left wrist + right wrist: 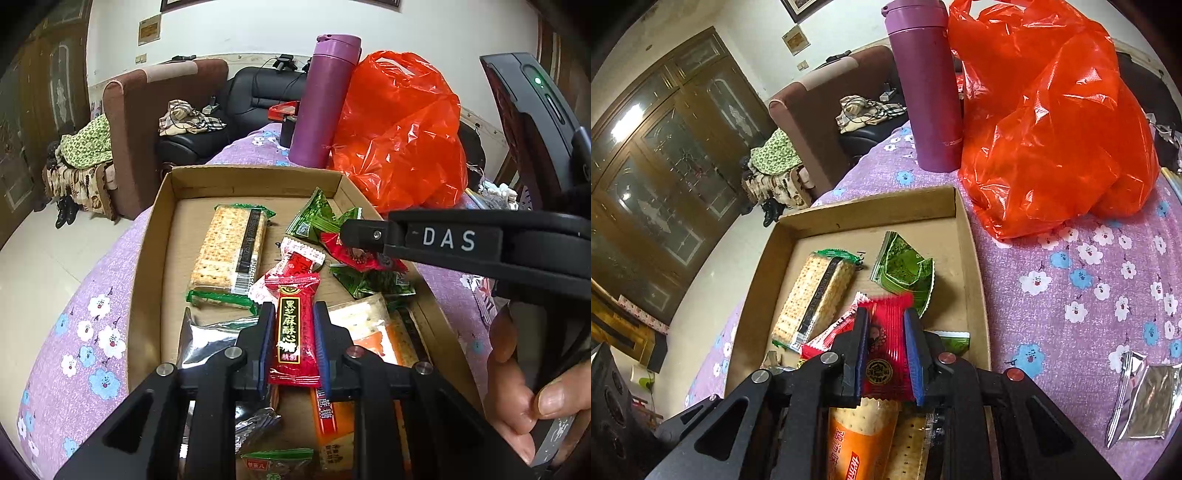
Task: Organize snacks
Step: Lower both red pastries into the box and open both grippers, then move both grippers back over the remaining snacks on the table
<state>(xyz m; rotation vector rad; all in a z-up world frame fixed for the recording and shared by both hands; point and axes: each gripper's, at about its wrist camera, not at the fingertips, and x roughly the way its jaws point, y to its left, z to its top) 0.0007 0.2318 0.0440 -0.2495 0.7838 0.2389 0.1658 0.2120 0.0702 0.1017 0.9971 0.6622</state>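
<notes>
A shallow cardboard box (147,258) (973,266) on the purple table holds several snacks: a cracker pack with green ends (229,254) (816,299), green packets (314,218) (903,267), red candies and orange cracker packs (373,332) (862,439). My left gripper (294,314) is shut on a long red sesame candy packet (294,332), held above the box. My right gripper (886,321) is shut on a red candy packet (888,354) above the box's right side. In the left wrist view the right gripper (354,236) reaches in from the right over the red packet (354,254).
A purple flask (325,99) (929,88) and an orange-red plastic bag (402,129) (1052,122) stand behind the box. A silver foil packet (1145,398) lies on the flowered cloth (1071,295) at right. Sofas (155,110) and a wooden cabinet (657,166) stand beyond the table.
</notes>
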